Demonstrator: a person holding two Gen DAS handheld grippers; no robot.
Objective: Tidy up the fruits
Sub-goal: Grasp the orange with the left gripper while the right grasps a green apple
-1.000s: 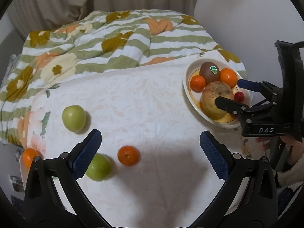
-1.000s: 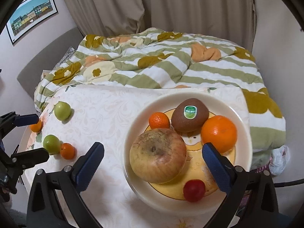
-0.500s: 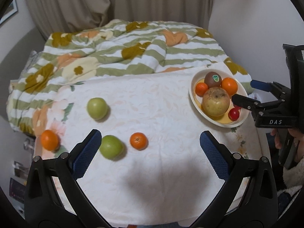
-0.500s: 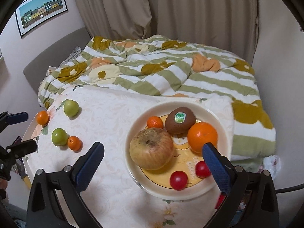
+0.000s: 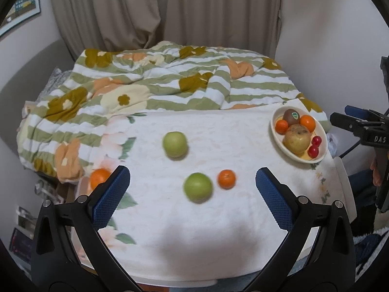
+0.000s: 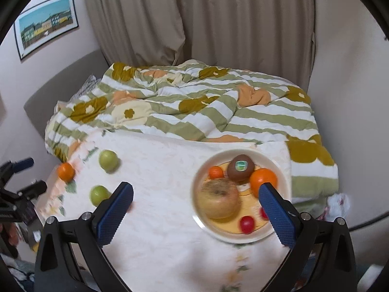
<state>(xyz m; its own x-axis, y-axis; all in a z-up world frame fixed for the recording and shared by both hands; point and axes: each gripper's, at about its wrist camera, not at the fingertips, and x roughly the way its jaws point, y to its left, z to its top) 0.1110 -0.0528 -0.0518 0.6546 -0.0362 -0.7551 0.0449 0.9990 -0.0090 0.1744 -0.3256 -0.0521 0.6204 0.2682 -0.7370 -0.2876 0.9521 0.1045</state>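
Observation:
A cream plate [image 5: 276,131] [image 6: 197,187] at the table's right holds a large yellow apple [image 5: 297,137] [image 6: 218,199], a kiwi [image 5: 291,117] [image 6: 240,170], two oranges and two small red fruits. Loose on the white cloth lie two green apples [image 5: 175,144] [image 5: 198,187], a small orange [image 5: 226,179] and another orange [image 5: 98,177] at the left edge. My left gripper [image 5: 192,200] is open and empty above the near table edge. My right gripper [image 6: 195,213] is open and empty, raised above the plate's near left side.
A striped floral quilt [image 5: 170,82] covers the bed behind the table. Curtains [image 6: 194,24] hang at the back. A framed picture [image 6: 46,24] is on the left wall. The table's left edge drops off by the far-left orange [image 6: 65,171].
Both grippers have pulled back and risen from the table, so the fruits and plate look smaller. Both stay open and empty. No fruit has moved.

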